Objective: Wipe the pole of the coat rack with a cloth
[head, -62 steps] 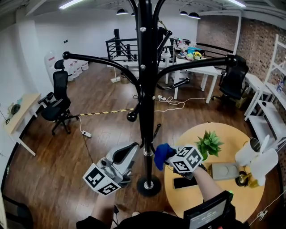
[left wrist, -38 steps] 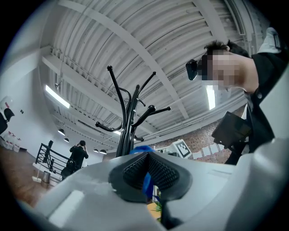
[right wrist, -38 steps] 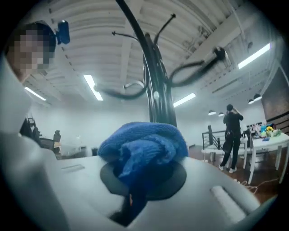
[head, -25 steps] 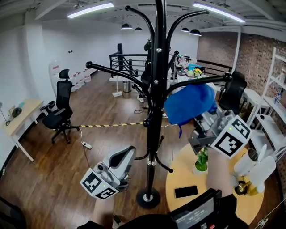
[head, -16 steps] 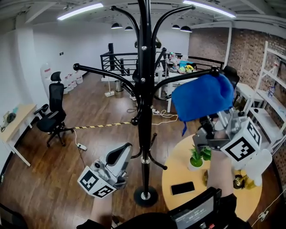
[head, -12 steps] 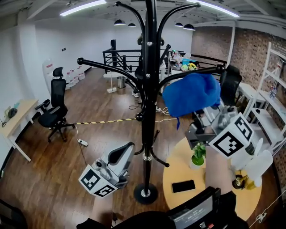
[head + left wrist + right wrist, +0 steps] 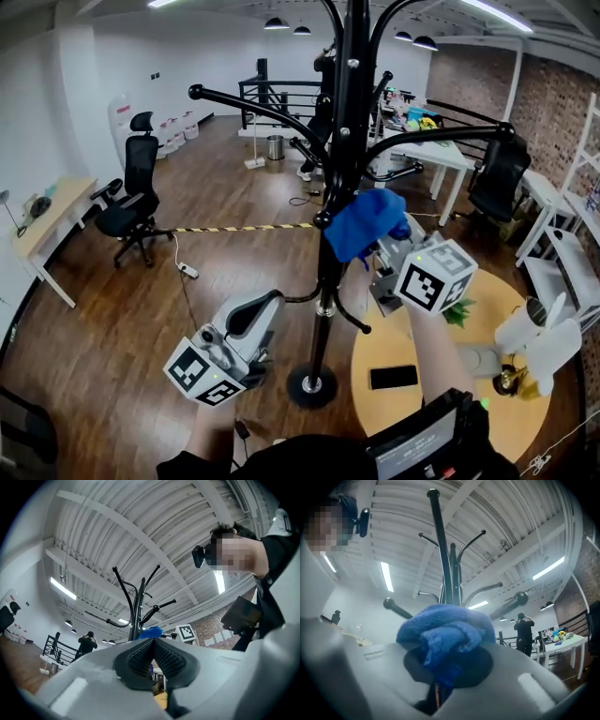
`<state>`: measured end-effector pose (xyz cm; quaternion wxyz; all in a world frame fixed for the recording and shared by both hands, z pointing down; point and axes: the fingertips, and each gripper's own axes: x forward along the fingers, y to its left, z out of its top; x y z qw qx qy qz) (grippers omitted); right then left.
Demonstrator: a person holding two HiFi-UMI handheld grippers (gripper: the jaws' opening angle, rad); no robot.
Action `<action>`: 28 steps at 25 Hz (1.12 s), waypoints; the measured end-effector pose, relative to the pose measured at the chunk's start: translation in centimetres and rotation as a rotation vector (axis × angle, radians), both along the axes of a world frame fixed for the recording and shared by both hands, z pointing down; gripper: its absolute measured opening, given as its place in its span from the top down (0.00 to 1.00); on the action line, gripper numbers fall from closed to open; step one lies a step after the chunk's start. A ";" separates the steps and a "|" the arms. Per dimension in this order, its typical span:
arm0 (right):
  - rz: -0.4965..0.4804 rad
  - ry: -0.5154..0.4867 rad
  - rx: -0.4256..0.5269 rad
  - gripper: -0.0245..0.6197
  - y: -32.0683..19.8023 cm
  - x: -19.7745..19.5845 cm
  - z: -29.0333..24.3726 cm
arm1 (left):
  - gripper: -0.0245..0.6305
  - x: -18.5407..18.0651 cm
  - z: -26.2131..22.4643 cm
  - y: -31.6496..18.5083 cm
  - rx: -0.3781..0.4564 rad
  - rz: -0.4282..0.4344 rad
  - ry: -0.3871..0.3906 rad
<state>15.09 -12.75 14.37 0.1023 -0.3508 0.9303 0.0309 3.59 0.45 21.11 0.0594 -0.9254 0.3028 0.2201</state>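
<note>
We are pressing the blue cloth, clamped in our right gripper, apparently against the pole at its 3 o'clock side. We are judging the wipe unfinished. The left gripper is idling, its jaws together and empty.

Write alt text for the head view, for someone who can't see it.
The right gripper holds a bunched blue terry cloth against the black metal coat rack pole, just below its branching arms. The left gripper hangs low left of the pole, shut and empty.
</note>
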 end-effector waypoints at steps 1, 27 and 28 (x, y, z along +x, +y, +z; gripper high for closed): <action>-0.009 0.030 -0.021 0.93 0.1 -0.2 1.7 | 0.97 0.1 0.2 0.0 -0.008 0.001 -0.005; -0.100 0.476 -0.611 0.93 2.0 1.4 28.6 | 0.97 4.6 3.2 -1.4 -0.085 0.085 -0.035; -0.091 0.461 -0.591 0.93 1.2 0.7 28.8 | 0.97 4.3 3.2 -1.4 -0.085 0.077 -0.035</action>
